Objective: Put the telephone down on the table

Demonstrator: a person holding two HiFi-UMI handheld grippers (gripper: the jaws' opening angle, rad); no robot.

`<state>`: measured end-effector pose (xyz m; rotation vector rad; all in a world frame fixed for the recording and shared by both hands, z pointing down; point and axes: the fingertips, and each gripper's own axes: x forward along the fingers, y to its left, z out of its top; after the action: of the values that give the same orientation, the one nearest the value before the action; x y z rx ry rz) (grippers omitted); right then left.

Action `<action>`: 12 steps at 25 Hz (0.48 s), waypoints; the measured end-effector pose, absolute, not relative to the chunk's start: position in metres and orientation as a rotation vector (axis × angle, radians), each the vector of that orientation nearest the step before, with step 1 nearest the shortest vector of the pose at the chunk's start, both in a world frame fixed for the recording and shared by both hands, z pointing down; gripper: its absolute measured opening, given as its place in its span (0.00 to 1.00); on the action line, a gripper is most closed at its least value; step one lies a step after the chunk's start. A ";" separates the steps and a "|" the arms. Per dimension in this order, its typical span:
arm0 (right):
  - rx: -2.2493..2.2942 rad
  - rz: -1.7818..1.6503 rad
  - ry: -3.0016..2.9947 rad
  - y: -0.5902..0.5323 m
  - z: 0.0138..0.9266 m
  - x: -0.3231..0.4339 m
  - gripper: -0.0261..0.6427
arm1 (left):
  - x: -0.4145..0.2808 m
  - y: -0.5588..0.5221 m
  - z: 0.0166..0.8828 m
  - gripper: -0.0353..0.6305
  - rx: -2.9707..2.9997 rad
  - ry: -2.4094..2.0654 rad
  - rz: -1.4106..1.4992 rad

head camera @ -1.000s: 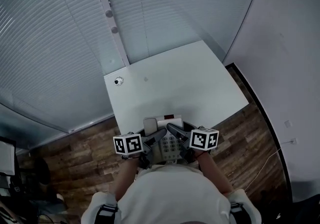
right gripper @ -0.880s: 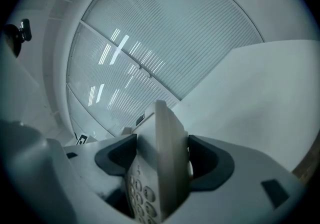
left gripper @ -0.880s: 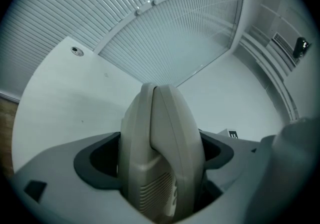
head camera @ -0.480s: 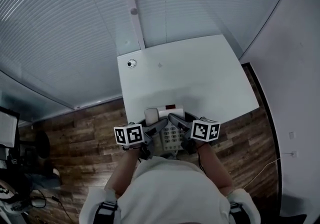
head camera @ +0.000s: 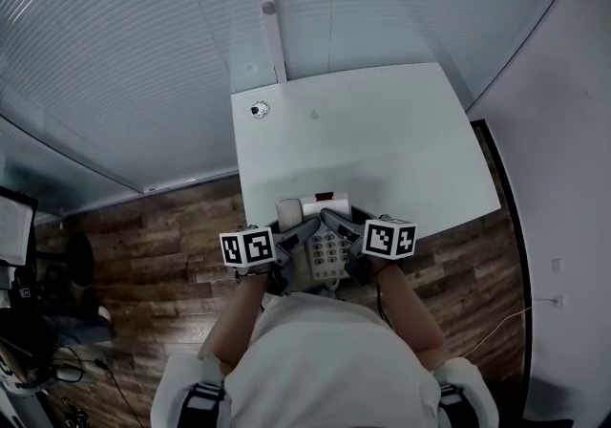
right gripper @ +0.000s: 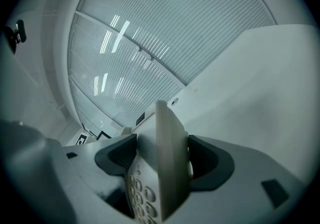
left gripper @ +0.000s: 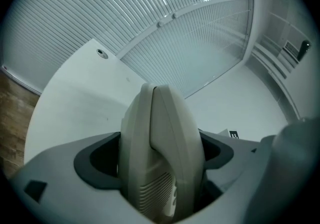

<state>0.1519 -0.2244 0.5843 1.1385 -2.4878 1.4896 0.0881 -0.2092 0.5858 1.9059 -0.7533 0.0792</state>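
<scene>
The telephone (head camera: 320, 246) sits between both grippers at the near edge of the white bench (head camera: 391, 144). The left gripper (head camera: 300, 231) is clamped on its handset side and the right gripper (head camera: 335, 223) on its keypad side. Whether the telephone touches the bench is unclear.

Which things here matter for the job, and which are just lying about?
In the job: beige push-button desk telephone; left gripper and right gripper, jaws shut on it; white rectangular table.
Lying about: small round fitting at the table's far left corner; grey slatted window blinds.
</scene>
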 end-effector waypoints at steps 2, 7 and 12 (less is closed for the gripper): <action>1.128 1.487 -2.476 -0.229 0.589 0.149 0.53 | 0.085 -0.213 0.591 0.70 1.891 -0.756 0.067; 1.108 1.496 -2.458 -0.245 0.597 0.145 0.53 | 0.081 -0.228 0.599 0.70 1.871 -0.768 0.061; 1.085 1.509 -2.447 -0.263 0.608 0.141 0.53 | 0.078 -0.246 0.610 0.70 1.852 -0.784 0.060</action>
<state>0.1408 -0.2633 0.6075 1.0850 -2.4471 1.5086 0.0778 -0.2460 0.6096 1.8516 -0.7841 0.0601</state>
